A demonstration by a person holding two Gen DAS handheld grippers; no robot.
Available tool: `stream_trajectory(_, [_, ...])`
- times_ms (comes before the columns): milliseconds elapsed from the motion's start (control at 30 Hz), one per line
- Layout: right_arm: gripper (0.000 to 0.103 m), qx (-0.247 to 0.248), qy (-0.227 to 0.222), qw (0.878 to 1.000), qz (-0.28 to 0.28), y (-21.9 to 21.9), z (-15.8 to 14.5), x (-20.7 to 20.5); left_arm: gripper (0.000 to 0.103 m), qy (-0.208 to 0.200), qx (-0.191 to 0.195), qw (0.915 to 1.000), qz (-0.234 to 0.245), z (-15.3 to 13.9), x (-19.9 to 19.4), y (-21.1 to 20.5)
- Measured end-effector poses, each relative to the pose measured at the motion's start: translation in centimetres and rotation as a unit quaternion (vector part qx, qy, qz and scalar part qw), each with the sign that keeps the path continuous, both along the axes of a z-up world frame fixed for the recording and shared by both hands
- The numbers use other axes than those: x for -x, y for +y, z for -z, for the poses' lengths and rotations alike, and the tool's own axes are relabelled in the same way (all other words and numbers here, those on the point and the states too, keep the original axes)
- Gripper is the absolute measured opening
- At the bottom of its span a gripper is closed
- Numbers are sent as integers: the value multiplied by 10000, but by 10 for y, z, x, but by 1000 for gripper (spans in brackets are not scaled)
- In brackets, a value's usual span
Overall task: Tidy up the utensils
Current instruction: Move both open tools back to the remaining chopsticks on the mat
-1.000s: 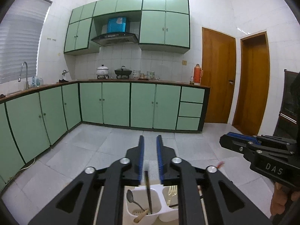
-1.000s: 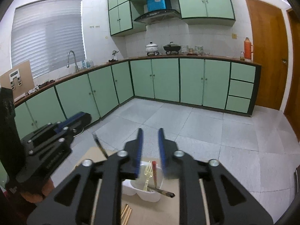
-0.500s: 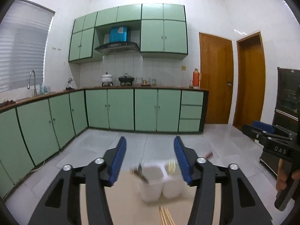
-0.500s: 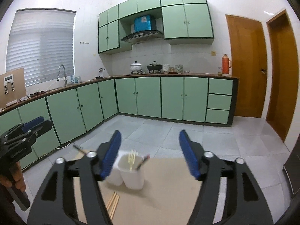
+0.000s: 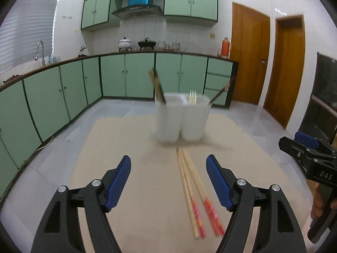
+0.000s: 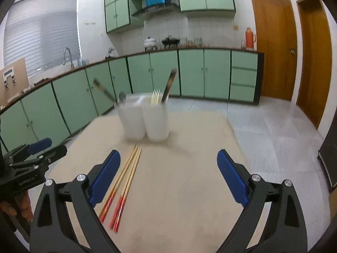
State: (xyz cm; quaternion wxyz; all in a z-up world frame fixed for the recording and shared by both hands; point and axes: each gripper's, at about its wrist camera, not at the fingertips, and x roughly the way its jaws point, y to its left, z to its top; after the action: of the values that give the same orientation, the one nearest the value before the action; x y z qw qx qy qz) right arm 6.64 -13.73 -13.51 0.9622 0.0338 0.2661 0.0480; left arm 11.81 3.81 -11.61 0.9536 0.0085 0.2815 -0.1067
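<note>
A white two-part utensil holder [image 5: 182, 118] [image 6: 145, 118] stands at the far side of a beige table [image 5: 147, 189] [image 6: 189, 179]. A fork [image 5: 192, 98] [image 6: 155, 98] and dark-handled utensils [image 5: 158, 86] stick out of it. Several wooden chopsticks [image 5: 194, 191] [image 6: 123, 181] with red ends lie flat in front of the holder. My left gripper [image 5: 168, 164] hangs over the table, jaws opening, nothing between them but the chopsticks below on the right. My right gripper [image 6: 168, 158] is also opening and empty, the chopsticks by its left finger [image 6: 105, 175].
Green base cabinets [image 5: 126, 78] run along the back and left walls. Two wooden doors [image 5: 250, 59] stand at the right. A dark cabinet [image 5: 324, 105] is at the right edge. A hand [image 5: 318, 206] holds the other gripper [image 5: 309, 158] at the side.
Both grippers went from shut to open and pulled back and down from above the holder. The holder now stands farther off, and the chopsticks on the table have come into view.
</note>
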Motion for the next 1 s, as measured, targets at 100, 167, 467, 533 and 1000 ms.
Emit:
stream_trajectory(100, [90, 11, 222, 9997, -59, 13, 23, 10, 72, 204, -31, 9998, -41, 18, 10, 4])
stream_trajectory(167, [90, 42, 340, 9993, -130, 23, 38, 18, 72, 293, -68, 9995, -58, 29, 17, 5])
stream_trajectory(467, [75, 186, 988, 9934, -551, 56, 83, 29, 72, 735, -303, 9968, 0, 66, 34, 10])
stream_trajectory(533, [73, 190, 1082, 9918, -646, 62, 86, 30, 73, 766, -319, 9965, -12, 69, 35, 13])
stream_trajectory(1000, [56, 585, 1306, 9884, -500, 71, 105, 24, 75, 814, -271, 9963, -24, 71, 31, 16])
